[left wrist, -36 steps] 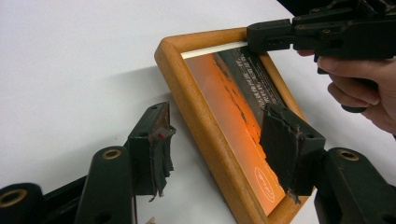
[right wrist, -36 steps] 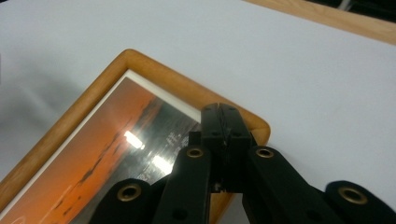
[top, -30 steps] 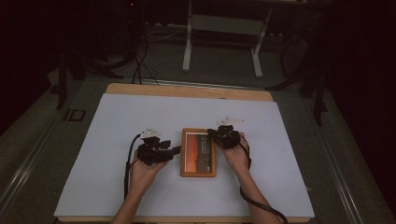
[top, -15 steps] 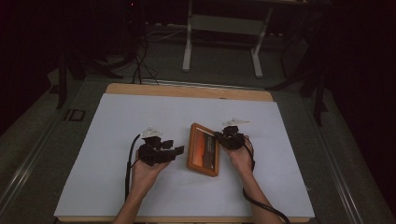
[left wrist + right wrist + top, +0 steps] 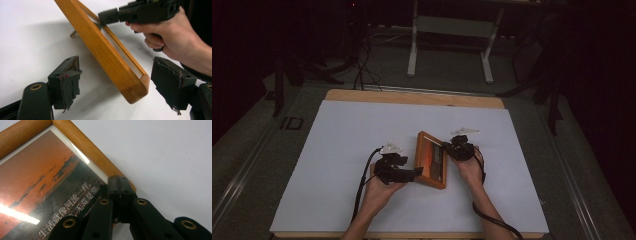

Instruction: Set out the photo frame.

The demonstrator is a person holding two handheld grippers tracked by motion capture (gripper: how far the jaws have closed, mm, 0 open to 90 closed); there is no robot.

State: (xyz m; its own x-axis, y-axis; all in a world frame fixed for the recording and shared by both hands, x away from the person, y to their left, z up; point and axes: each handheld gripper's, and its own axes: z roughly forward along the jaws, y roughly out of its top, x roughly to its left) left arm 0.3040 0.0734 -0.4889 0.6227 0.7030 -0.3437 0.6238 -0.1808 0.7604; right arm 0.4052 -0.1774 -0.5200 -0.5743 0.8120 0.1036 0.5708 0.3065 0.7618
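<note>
Left gripper (image 5: 117, 80): jaws just opened wide, level beside picture frame (image 5: 105, 52) | right gripper (image 5: 119, 187): closed, pressing frame

Open white mat (image 5: 337, 165) around tilted frame (image 5: 430, 160)

Dim, dark surroundings; lit table (image 5: 337, 150); glare on glass (image 5: 15, 216).

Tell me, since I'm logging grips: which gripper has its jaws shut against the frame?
The right gripper, pressing the frame; the left gripper gapes wide around its corner.
</note>
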